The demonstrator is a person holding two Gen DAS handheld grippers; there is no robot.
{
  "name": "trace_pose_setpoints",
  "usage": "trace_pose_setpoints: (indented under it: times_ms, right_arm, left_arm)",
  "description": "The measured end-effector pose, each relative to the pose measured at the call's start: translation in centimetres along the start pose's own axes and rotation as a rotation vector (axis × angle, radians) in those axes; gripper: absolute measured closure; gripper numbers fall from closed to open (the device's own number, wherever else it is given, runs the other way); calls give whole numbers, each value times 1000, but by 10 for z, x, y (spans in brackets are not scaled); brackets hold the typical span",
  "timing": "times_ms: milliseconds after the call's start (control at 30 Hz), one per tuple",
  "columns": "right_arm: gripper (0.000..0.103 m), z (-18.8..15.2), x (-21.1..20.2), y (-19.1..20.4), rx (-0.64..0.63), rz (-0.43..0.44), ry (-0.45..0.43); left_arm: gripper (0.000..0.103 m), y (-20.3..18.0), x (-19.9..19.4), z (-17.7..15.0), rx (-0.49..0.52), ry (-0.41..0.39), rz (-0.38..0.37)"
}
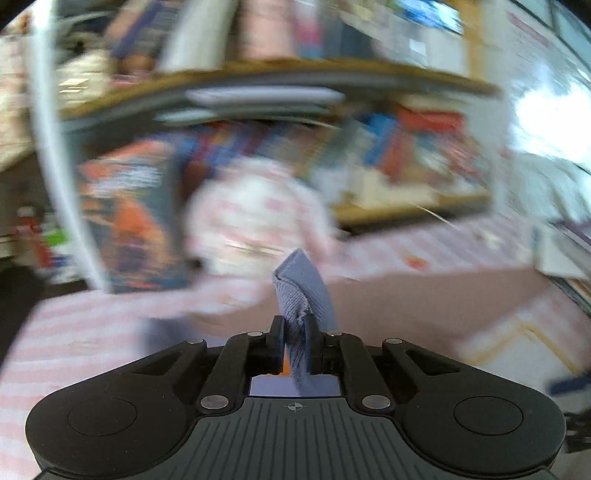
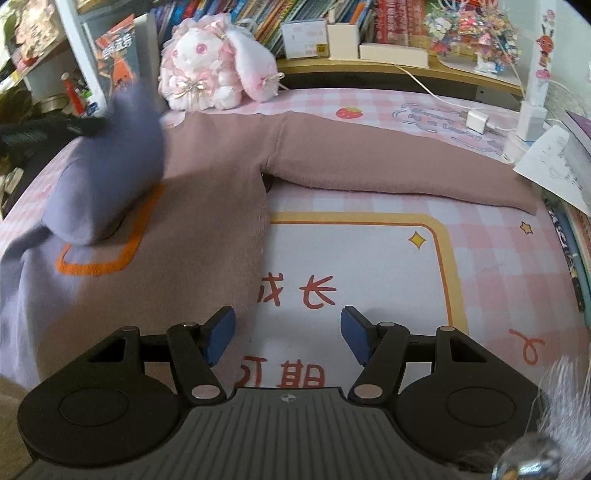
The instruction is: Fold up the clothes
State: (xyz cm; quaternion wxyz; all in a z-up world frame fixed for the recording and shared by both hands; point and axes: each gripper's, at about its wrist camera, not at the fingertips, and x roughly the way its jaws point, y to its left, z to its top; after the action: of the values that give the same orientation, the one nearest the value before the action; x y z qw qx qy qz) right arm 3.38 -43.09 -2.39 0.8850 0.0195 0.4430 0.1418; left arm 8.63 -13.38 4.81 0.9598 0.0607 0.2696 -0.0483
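Note:
A two-tone sweater, mauve [image 2: 207,206] on the body and lavender at the left, lies flat on the pink checked desk mat [image 2: 369,258]. Its mauve sleeve [image 2: 388,162] stretches out to the right. The lavender sleeve [image 2: 110,173] is lifted and folded over the body, blurred. In the left wrist view my left gripper [image 1: 294,325] is shut on the lavender cuff [image 1: 304,280], which sticks up between the pads. My right gripper [image 2: 288,332] hangs open over the mat just right of the sweater's hem, with nothing between its fingers.
A pink plush rabbit [image 2: 214,70] sits at the back of the mat beside the sweater's collar. A white charger with cable [image 2: 476,122] and loose papers [image 2: 554,162] lie at the right. Rows of books [image 2: 280,18] fill the shelf behind.

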Motion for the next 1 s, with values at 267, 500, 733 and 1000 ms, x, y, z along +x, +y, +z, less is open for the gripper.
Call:
trace_pose_setpoints:
  times_ms: [267,500,733,1000]
  right_arm:
    - [42,-2,-9,26,107,-89,-48]
    - [43,-22,-11,55,195,-183,-50]
    - [43,-45,-17,81,261,-303,-48]
    - [44,-64,-26,97,303,-405,-33]
  left_arm:
    - [94,155,-28,1,-77,-45,283]
    - [94,241,-45,-13,-93,-51,397]
    - [94,293,-50,-38,-124,-30,392]
    - [93,329,-57,-66,-209,-15,405]
